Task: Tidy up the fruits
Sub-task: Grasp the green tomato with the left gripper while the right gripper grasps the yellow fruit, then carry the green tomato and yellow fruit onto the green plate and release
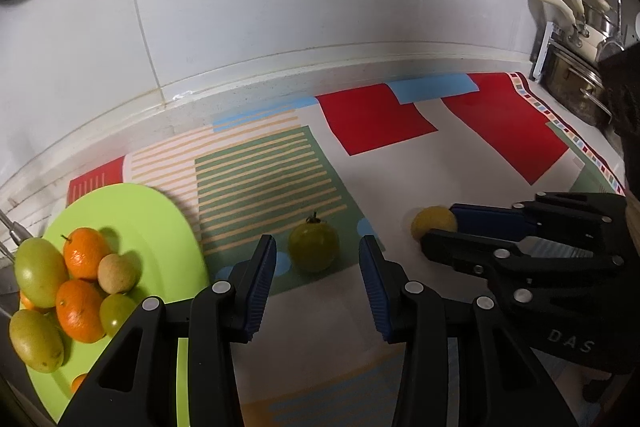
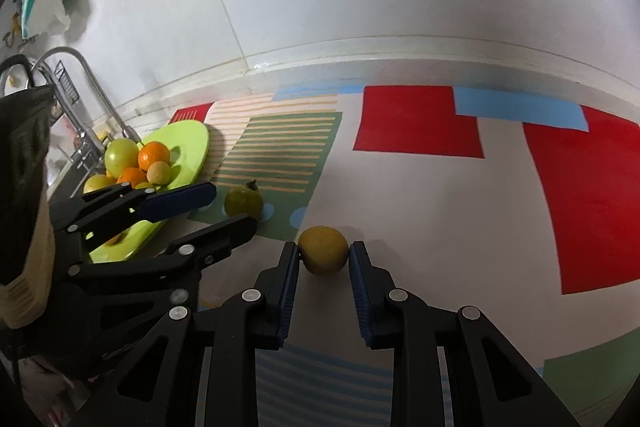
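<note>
1. Broadly, a white tiled wall [image 1: 280,7] fills the upper half of both wrist views, meeting a pale countertop at a rounded ledge.
2. Spread over the counter lies a patterned mat [image 1: 400,187] with red blocks, light blue patches and a green panel crossed by tan stripes.
3. At nine o'clock in the left wrist view sits a lime green plate [image 1: 132,219], resting partly on the mat's left end. It holds a heap of fruit: two oranges [image 1: 86,253], several pale green fruits and one small tan round fruit.
4. At two o'clock in that view stand metal pots [image 1: 576,83] with cream handles. At ten o'clock in the right wrist view a curved faucet [image 2: 92,83] rises behind the plate.
5. From six o'clock, the left gripper [image 1: 318,263] reaches forward with its blue-padded jaws apart. They touch nothing.
6. Just beyond those jaws, toward twelve o'clock of them, a green tomato [image 1: 314,247] with a dark stem sits alone on the mat, clear of both pads.
7. Seen from its own camera, the right gripper [image 2: 323,257] is clamped on a yellow fruit [image 2: 323,249] at the centre; both pads press its sides. The fruit rests on a pale part of the mat, at four o'clock of the tomato.
</note>
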A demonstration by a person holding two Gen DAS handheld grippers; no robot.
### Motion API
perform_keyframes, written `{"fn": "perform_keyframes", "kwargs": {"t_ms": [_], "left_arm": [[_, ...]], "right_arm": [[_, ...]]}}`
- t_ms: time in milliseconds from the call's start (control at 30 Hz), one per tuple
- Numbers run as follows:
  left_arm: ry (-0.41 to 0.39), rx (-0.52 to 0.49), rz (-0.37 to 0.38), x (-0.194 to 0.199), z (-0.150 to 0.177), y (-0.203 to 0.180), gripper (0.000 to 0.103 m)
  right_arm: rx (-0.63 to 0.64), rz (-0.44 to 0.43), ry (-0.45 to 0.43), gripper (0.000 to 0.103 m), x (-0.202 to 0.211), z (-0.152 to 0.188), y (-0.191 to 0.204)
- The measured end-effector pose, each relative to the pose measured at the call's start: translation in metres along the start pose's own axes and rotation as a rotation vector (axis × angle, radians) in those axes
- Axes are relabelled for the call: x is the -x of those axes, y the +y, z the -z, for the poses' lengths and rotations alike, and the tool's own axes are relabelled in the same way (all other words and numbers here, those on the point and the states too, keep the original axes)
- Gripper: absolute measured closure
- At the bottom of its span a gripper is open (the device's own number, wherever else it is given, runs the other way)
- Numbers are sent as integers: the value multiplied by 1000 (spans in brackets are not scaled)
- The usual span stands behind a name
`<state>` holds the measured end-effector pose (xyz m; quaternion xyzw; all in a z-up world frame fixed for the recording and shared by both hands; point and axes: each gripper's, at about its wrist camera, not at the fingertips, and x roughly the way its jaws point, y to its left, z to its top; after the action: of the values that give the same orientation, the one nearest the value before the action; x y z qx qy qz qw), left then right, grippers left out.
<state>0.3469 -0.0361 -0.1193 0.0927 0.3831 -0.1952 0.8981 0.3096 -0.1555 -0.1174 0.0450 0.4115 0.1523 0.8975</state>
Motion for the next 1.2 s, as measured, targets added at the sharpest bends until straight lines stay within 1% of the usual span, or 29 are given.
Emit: {"fn": "perform_keyframes", "kwargs": {"t_ms": [67, 133, 167, 300, 433, 633, 833, 1200], "left_arm": [[17, 2, -7, -5, -3, -1, 68], [36, 6, -9, -10, -4, -1, 70], [40, 8, -10, -12, -4, -1, 74], [34, 13, 1, -11, -5, -3, 75], [24, 28, 2, 0, -3, -4, 75], [4, 70, -13, 25, 3, -4, 75], [-36, 98, -32, 60, 11, -6, 75], [-94, 154, -83, 116, 30, -6, 75]], "right_arm": [[-5, 13, -10, 76, 2, -1, -3], [-14, 20, -12, 76, 3, -1, -6], [-20, 22, -13, 76, 3, -1, -8], [-26, 29, -20, 76, 5, -1, -10], [-21, 29, -31, 76, 10, 0, -8], [-11, 21, -54, 76, 25, 2, -2], [2, 7, -80, 76, 44, 5, 8], [48, -27, -132, 76, 83, 12, 37]]}}
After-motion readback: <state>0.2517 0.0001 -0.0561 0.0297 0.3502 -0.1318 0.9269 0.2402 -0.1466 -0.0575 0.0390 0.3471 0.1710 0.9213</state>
